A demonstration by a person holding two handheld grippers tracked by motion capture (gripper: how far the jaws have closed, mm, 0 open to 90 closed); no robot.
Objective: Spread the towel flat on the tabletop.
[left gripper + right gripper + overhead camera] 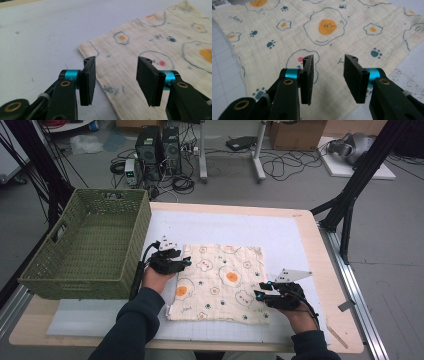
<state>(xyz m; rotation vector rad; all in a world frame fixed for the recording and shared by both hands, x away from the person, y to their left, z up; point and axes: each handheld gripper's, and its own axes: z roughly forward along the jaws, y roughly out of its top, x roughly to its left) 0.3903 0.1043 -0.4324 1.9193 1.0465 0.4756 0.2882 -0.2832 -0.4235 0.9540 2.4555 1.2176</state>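
- Cloth printed with fried eggs and paw marks is lying flat on the white mat of the counter, just right of the green basket; it is looking thin, soft and light, likely to sag and fold once lifted, not fragile, not slippery
- Left hand-held gripper is hovering at the cloth's left edge; its jaws are standing apart with nothing between them, the cloth's border lying beneath
- Right hand-held gripper is hovering over the near right corner; its jaws are standing apart too, gripping nothing
- Best hold is probably a pinch at an edge or corner, one per side; a mid-cloth pinch is risking bunching
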